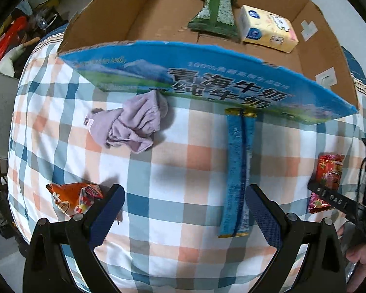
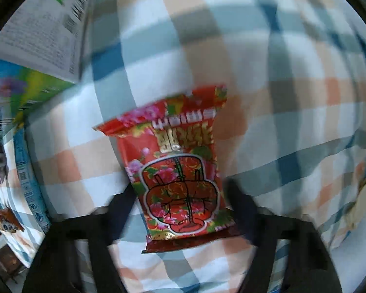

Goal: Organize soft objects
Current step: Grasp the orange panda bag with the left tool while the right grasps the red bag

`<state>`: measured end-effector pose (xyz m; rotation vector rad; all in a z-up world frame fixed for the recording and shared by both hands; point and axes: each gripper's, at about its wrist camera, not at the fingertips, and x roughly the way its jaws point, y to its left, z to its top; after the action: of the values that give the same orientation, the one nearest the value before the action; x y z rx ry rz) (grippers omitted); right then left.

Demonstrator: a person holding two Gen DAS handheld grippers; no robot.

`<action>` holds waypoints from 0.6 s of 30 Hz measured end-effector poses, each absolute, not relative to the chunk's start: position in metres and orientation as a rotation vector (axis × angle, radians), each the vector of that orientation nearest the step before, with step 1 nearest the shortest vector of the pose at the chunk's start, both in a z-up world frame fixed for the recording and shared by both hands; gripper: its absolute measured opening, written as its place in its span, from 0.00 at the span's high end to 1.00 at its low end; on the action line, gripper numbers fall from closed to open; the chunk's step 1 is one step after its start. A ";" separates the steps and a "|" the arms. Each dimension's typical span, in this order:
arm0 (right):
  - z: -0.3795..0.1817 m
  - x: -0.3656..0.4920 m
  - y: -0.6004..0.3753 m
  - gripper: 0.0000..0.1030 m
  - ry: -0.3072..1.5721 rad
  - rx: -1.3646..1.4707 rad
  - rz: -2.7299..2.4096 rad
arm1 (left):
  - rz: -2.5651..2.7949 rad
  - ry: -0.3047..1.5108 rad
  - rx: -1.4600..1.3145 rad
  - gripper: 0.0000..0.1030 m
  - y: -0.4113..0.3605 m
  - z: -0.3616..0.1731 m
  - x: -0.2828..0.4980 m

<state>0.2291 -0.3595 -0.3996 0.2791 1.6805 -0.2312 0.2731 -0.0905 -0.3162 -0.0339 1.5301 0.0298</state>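
On checked cloth (image 1: 173,171), near edge: left gripper (image 1: 185,210) jaws wide apart, nothing held. Blue sachet pair (image 1: 236,178) lies just inside its right finger; lilac cloth bundle (image 1: 131,127) against the cardboard box (image 1: 207,73) front wall; orange snack bag (image 1: 73,197) beside the left finger. Green pack (image 1: 214,12) and tissue pack (image 1: 268,28) inside box. Right gripper (image 2: 183,210) spread, fingers flanking red snack packet (image 2: 178,171); contact cannot be told, view blurred.
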 end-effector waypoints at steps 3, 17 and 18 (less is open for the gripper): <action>-0.392 0.226 -0.356 0.48 1.665 0.255 -0.243 | 0.036 1.534 -0.052 0.02 -0.082 -0.314 0.268; -0.331 0.195 -0.278 0.52 1.588 0.221 -0.035 | 0.213 1.572 -0.143 0.02 0.032 -0.310 0.205; -0.333 0.195 -0.272 0.52 1.592 0.217 -0.022 | 0.220 1.583 -0.148 0.02 0.036 -0.316 0.202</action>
<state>0.1949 -0.2723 -0.3327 0.2167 1.5920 -0.0219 0.2024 0.0361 -0.3163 -0.1481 1.5834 0.2197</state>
